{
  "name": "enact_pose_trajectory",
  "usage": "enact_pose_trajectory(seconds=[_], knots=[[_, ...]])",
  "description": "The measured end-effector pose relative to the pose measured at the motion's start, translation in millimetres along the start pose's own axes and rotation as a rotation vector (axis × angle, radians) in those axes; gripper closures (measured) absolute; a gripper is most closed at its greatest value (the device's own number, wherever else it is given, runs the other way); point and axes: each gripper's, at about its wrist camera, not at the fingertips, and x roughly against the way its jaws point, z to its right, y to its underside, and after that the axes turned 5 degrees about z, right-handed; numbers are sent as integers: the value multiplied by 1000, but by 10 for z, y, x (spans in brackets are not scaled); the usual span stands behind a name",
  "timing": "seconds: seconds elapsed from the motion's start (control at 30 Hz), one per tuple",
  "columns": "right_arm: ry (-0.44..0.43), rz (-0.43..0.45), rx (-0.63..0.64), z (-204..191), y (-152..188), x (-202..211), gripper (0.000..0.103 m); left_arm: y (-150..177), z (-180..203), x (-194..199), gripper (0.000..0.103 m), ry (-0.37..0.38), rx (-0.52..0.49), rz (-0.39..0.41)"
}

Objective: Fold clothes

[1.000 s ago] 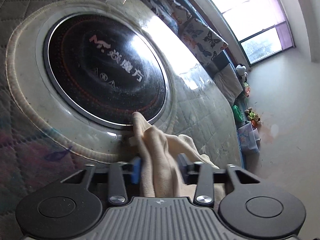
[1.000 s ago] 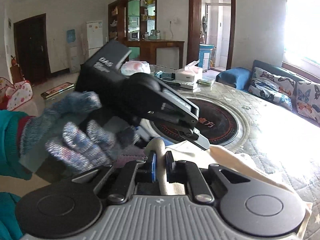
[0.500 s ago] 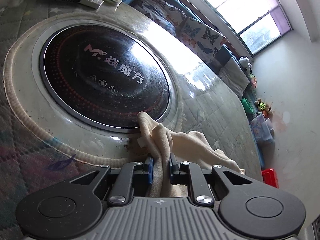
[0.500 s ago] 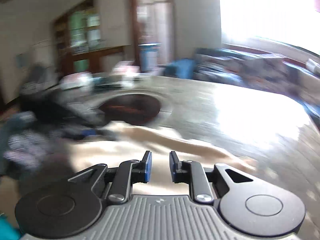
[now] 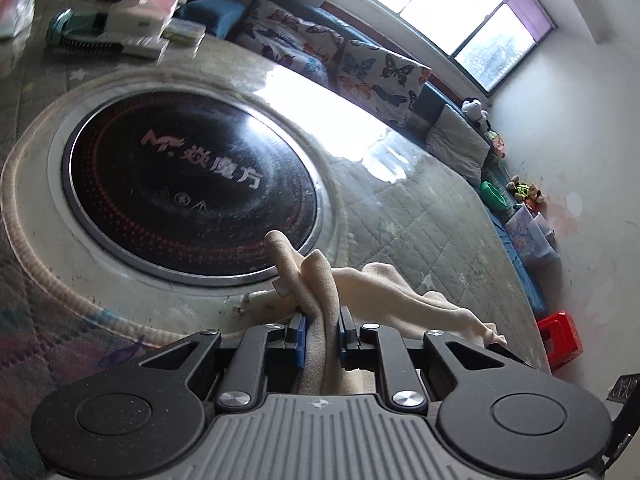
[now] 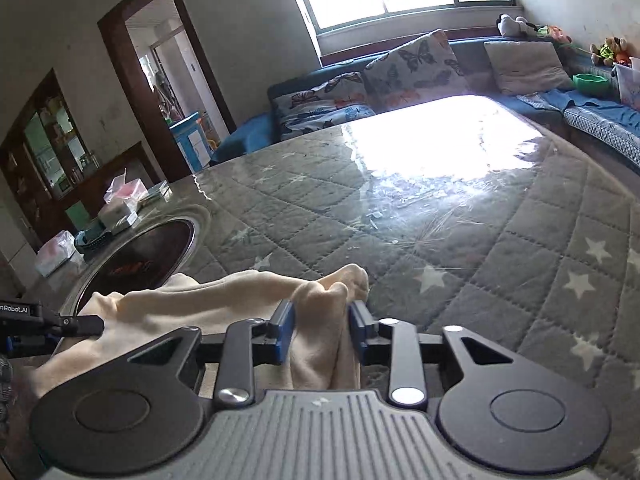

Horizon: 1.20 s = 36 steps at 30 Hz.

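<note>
A cream cloth garment (image 5: 316, 280) lies bunched on the quilted table. My left gripper (image 5: 322, 336) is shut on one bunched end of it, close to the rim of the round black cooktop (image 5: 192, 184). The cloth trails off to the right toward the table edge. My right gripper (image 6: 320, 332) is shut on another fold of the same garment (image 6: 224, 300), which stretches left to the left gripper's body (image 6: 48, 324) seen at the left edge of the right wrist view.
The table (image 6: 440, 220) has a grey quilted star cover under glossy plastic. Tissue boxes and small items (image 5: 120, 28) sit at its far side. A sofa with butterfly cushions (image 6: 400, 72) runs along the window wall. A red stool (image 5: 560, 336) stands on the floor.
My left gripper closed on the cloth end. My right gripper let go of its first hold, swung right across the table and closed on another fold of the garment.
</note>
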Motion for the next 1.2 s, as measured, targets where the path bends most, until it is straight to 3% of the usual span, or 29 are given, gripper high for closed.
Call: enact_pose_trajectory(seconds=[0.03,0.3,0.57,0.87,1.2], knots=[[-8,5,-6,-18,7,15,94,-4,29,19,87,4,-13,7],[-23,80,-23,-75,-28,258,96,-47,329,155,89,53,-87,63],[0,218,11,-145,-277,739,96,-70,767,185,90,134,-153,102],[132,315,51,58,-527,1199,96,-22,1303,-62,90,198,-204,67],[257,301,25,524,-594,1258,96,100,1774,-458,91,185,-278,-3]])
